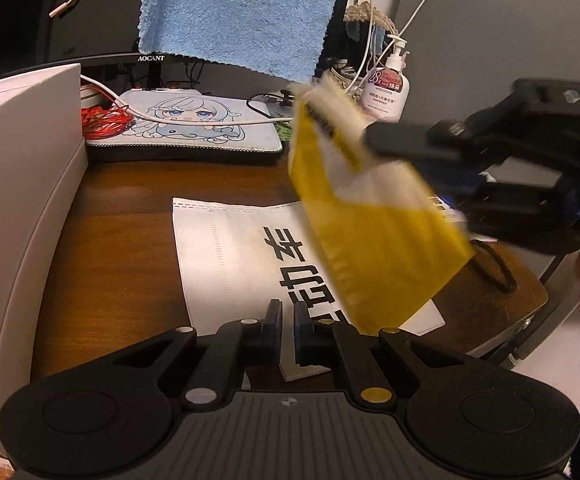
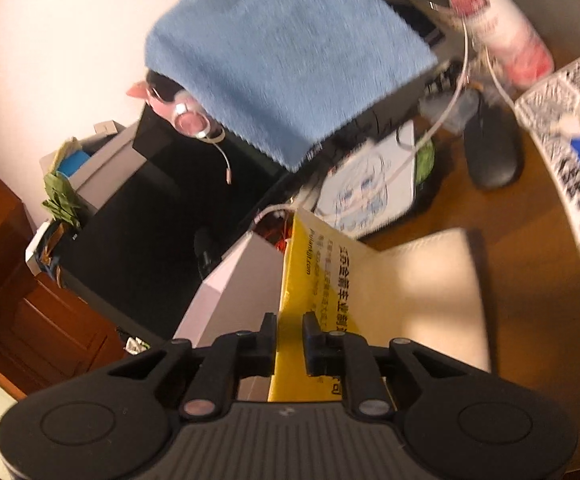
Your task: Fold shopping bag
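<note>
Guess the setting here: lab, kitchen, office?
Most likely a home or office computer desk. A dark monitor stands at the back of the wooden desk, an illustrated mouse pad lies in front of it, and a black mouse sits beside cables and a pump bottle.

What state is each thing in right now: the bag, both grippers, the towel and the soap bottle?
shopping bag: partly flat on the desk, its yellow flap lifted off it.
right gripper: shut on the yellow flap, holding it up.
left gripper: nearly closed, at the bag's near edge; grip cannot be told.
blue towel: hanging over the monitor.
soap bottle: upright, pump on.
</note>
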A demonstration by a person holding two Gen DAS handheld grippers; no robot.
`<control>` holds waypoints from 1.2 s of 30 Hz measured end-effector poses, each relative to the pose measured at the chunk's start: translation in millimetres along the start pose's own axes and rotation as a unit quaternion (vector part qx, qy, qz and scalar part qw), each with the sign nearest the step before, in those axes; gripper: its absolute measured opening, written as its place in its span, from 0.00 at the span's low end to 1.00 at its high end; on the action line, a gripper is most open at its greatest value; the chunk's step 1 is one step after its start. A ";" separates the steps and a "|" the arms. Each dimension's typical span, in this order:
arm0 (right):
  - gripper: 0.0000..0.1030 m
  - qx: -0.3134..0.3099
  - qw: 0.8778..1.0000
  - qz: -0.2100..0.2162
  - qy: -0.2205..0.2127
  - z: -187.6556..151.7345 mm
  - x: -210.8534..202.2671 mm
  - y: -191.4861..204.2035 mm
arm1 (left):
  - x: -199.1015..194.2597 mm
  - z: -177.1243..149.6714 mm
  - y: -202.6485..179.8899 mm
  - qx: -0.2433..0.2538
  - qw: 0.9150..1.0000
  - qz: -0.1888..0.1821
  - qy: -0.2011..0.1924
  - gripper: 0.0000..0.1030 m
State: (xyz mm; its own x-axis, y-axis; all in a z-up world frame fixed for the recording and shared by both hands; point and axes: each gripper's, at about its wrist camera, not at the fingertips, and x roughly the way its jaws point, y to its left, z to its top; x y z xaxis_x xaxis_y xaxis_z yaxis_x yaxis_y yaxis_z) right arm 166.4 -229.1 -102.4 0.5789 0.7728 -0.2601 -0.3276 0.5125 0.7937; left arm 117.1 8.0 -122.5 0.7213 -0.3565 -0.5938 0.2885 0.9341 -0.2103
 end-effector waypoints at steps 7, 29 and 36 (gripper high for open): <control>0.20 0.021 0.999 0.019 0.018 -9.2 14.5 -7.7 | -0.1 -0.1 0.0 -0.002 1.000 -0.002 -0.001 0.05; 0.14 -0.040 0.995 -0.089 0.022 -16.8 20.5 -8.3 | 0.1 -0.2 0.5 -0.003 1.000 -0.002 -0.004 0.05; 0.14 -0.094 0.982 -0.155 0.051 -28.9 37.4 -6.0 | -20.6 4.2 4.0 -0.016 1.000 -0.010 -0.023 0.05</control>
State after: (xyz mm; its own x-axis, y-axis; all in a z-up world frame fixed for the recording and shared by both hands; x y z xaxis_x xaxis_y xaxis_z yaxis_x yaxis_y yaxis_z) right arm 168.5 -192.5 -132.8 0.5980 0.5970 -0.5348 -0.2841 0.7818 0.5550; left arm 106.0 19.0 -107.8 0.7446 -0.3749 -0.5523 0.2830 0.9266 -0.2475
